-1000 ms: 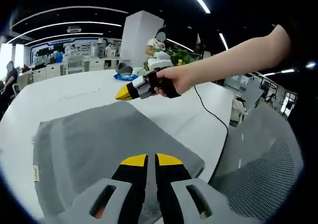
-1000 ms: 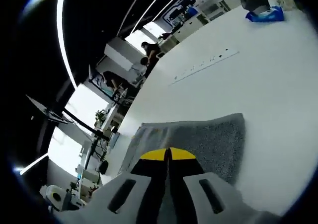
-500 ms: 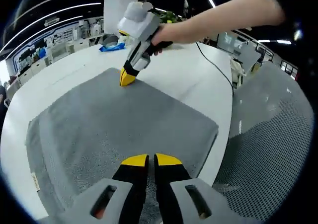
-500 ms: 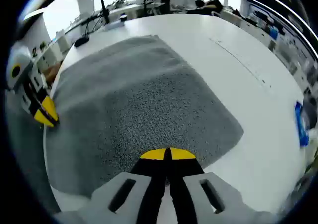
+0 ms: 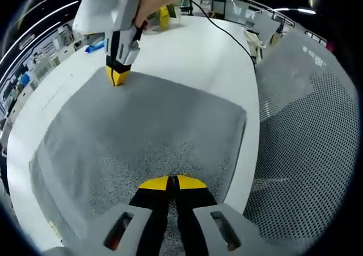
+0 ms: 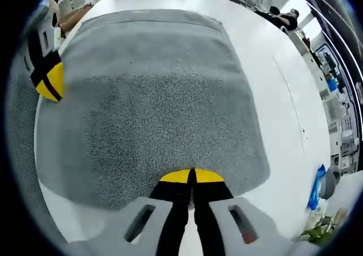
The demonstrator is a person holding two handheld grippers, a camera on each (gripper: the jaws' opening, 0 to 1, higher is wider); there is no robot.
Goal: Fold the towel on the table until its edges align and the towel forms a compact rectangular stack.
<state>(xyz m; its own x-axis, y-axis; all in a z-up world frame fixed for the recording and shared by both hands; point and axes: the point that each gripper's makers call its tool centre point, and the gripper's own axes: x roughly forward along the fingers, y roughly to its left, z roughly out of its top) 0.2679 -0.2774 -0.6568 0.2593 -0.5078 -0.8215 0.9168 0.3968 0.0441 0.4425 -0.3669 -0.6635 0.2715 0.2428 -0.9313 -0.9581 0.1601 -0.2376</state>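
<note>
In the left gripper view, the grey towel (image 5: 142, 137) lies spread flat on the white table (image 5: 193, 57), reaching from the view's left side across to a corner near the table's edge on the right. At the upper left the right gripper (image 5: 116, 77) comes down with its yellow tips on the far edge of the towel, held by a person's hand (image 5: 148, 0); its jaws look pressed together with no cloth visibly between them. At the bottom centre the left gripper (image 5: 172, 183) has its yellow-tipped jaws closed tight over the near edge of the towel, and whether they pinch any cloth cannot be told. A black cable (image 5: 224, 32) runs across the table beyond the towel, a yellow object (image 5: 164, 15) stands at the far side, and a grey mesh surface (image 5: 306, 137) lies past the table's edge on the right. In the right gripper view, the left gripper (image 6: 48, 83) enters at the left, touching the towel's (image 6: 153, 103) edge there, while the right gripper (image 6: 191, 176) sits at the bottom centre, jaws together at the towel's near edge. To the right lies bare table (image 6: 283, 114), with a blue object (image 6: 316, 188) near its far right side.
</note>
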